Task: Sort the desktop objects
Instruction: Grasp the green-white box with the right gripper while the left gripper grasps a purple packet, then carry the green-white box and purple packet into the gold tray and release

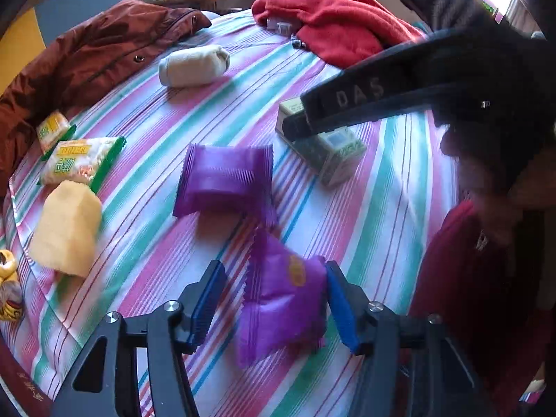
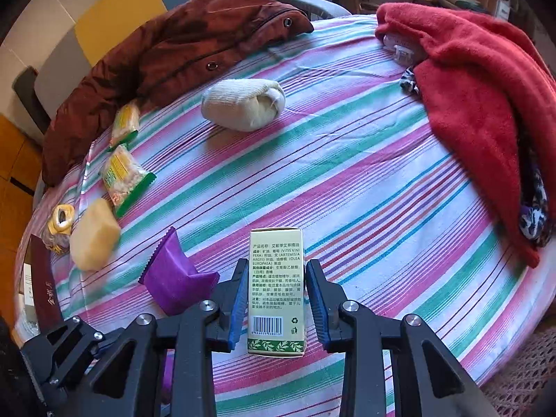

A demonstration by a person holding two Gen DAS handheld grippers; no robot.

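My left gripper [image 1: 274,299] is open, with a purple snack packet [image 1: 281,299] lying between its blue pads, against the right one. A second purple packet [image 1: 226,180] lies further ahead. My right gripper [image 2: 272,299] is open around a pale green printed box [image 2: 277,292] lying on the striped cloth; the left pad is near its side, the right pad stands slightly apart. In the left wrist view the right gripper [image 1: 295,128] reaches over that box [image 1: 326,153]. A purple packet [image 2: 173,278] lies left of the right gripper.
The striped cloth [image 2: 365,180] also bears a rolled white sock [image 2: 243,104], two green-yellow snack packs [image 2: 123,177], a yellow block [image 2: 93,236], a brown jacket [image 2: 166,59] at the back left and a red towel [image 2: 479,97] on the right. A dark book [image 2: 41,285] lies at the left edge.
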